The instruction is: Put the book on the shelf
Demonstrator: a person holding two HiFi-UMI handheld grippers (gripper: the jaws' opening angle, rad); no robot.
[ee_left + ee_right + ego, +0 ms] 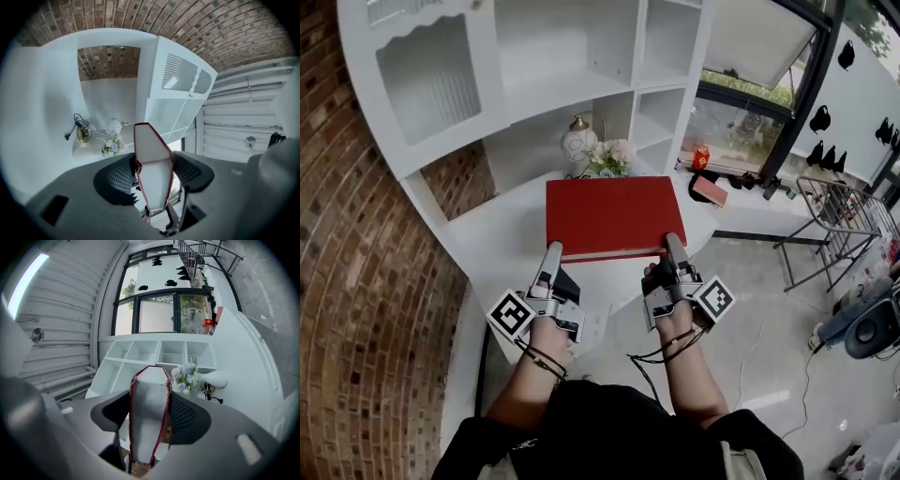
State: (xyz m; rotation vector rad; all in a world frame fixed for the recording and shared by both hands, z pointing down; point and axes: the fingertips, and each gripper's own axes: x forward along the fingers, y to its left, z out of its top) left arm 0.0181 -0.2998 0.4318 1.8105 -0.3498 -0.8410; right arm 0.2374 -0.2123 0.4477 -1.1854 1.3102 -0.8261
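Red book (614,216) held flat, long axis left-right. Left hand-held gripper (551,255) and right hand-held gripper (674,246) each clamp its near edge (equally close). Shelf (581,94) lies beyond its far edge.

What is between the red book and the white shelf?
In the head view, a flower bunch and a round white ornament stand between the book and the shelf.

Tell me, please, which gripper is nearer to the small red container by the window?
Right. The right gripper grips the red book on the side toward the small red container; the left gripper holds the opposite side.
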